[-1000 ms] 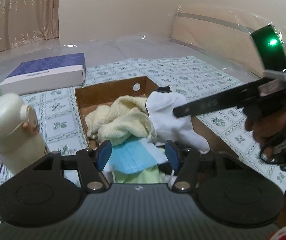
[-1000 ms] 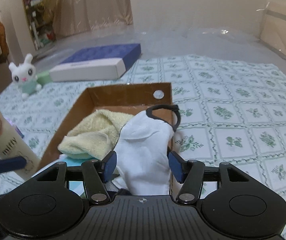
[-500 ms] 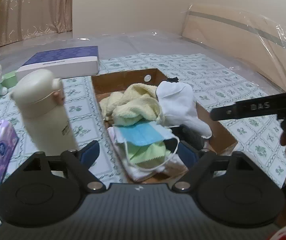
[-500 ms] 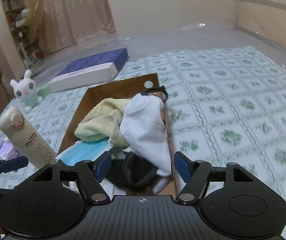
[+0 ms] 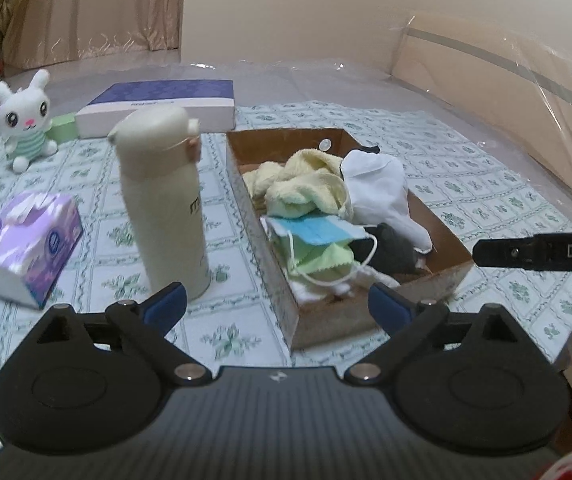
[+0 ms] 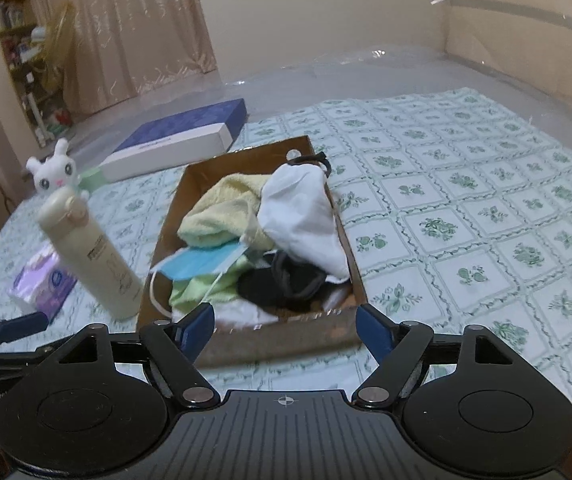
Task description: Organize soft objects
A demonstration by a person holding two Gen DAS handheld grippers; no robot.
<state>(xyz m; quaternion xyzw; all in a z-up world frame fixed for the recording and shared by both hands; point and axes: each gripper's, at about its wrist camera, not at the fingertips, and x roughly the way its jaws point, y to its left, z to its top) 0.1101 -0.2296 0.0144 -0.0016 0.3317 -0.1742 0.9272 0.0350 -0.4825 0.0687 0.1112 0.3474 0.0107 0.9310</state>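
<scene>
A brown cardboard box [image 5: 454, 256] [image 6: 166, 232] on the bed holds soft things: a yellow towel [image 5: 306, 184] [image 6: 222, 216], a white cloth [image 5: 382, 184] [image 6: 302, 216], a blue face mask [image 5: 314, 232] [image 6: 202, 260], a green cloth [image 5: 318, 258] [image 6: 194, 288] and a dark item [image 5: 390, 252] [image 6: 286, 284]. My left gripper [image 5: 278, 304] hangs before the box's near end, its jaws opening with nothing between them. My right gripper [image 6: 286, 324] is also pulled back from the box, jaws opening and empty. A plush rabbit [image 5: 24, 120] [image 6: 56, 170] sits at the far left.
A cream bottle [image 5: 162, 204] [image 6: 90, 256] stands left of the box. A purple tissue pack [image 5: 26, 244] [image 6: 44, 284] lies further left. A blue and white flat box [image 5: 162, 104] [image 6: 178, 140] lies behind. The patterned cloth [image 6: 466, 208] spreads to the right.
Both grippers have drawn back from the box and their jaws have spread. The white cloth, which lay between the right fingers, now rests in the box.
</scene>
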